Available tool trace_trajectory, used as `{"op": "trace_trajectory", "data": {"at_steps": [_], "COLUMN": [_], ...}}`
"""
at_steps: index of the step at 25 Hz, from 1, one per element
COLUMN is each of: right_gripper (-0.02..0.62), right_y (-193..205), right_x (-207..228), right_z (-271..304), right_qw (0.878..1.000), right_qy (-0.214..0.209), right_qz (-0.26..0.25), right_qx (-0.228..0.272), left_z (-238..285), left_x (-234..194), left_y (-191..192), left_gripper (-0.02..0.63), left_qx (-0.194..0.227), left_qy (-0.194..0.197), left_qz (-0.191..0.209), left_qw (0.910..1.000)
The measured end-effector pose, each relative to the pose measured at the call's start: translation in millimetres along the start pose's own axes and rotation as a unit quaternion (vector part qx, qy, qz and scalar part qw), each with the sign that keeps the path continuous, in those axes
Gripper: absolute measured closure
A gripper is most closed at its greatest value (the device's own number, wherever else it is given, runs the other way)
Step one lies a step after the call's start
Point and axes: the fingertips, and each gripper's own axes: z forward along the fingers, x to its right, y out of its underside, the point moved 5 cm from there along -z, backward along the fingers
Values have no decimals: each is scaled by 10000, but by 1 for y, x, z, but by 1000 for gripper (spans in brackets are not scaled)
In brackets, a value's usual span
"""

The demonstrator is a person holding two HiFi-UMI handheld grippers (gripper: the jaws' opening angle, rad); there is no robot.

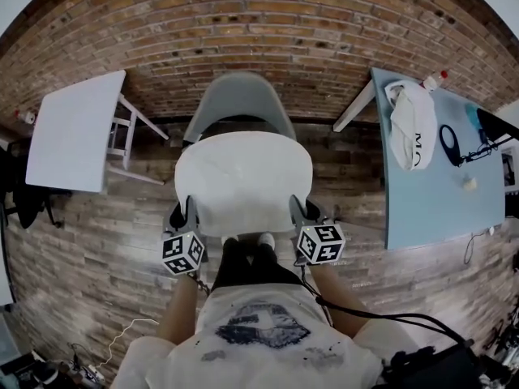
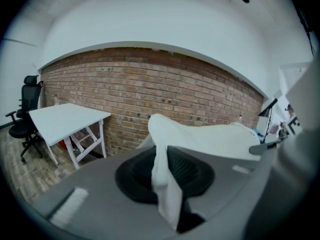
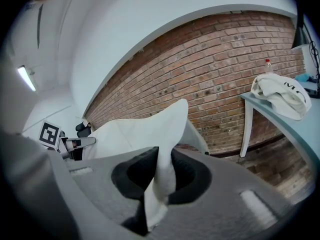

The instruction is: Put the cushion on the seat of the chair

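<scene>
**Two grippers, one cushion (image 1: 243, 177), one chair (image 1: 241, 96)**

Left gripper (image 2: 167, 174) and right gripper (image 3: 160, 176) clenched on its near corners, over the seat. Two tables flanking: white table (image 1: 77, 128), blue table (image 1: 434, 193). Plank floor (image 1: 122, 241), brick wall (image 1: 243, 23).

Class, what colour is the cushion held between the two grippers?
The cushion is plain white, clearest in the head view.
</scene>
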Motion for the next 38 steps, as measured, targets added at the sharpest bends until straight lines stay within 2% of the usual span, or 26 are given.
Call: {"op": "trace_trajectory", "data": {"at_steps": [14,24,38], "right_gripper": [545,545,545], "right_y": [44,105,214], "right_x": [5,52,103], "right_z": [86,173,270], "right_qw": [9980,9956,9912], "right_qy": [560,784,845], "right_qz": [34,185,463], "right_qx": [-288,-477,-911], "left_z": [97,190,275], "left_x": [-61,-90,-127], "left_y": [46,122,236], "left_gripper": [557,557,557], "left_qx": [-431,-765,-1237], "left_qy": [466,482,324], "left_qz": [7,40,123], "left_qw": [9980,9959,9917]}}
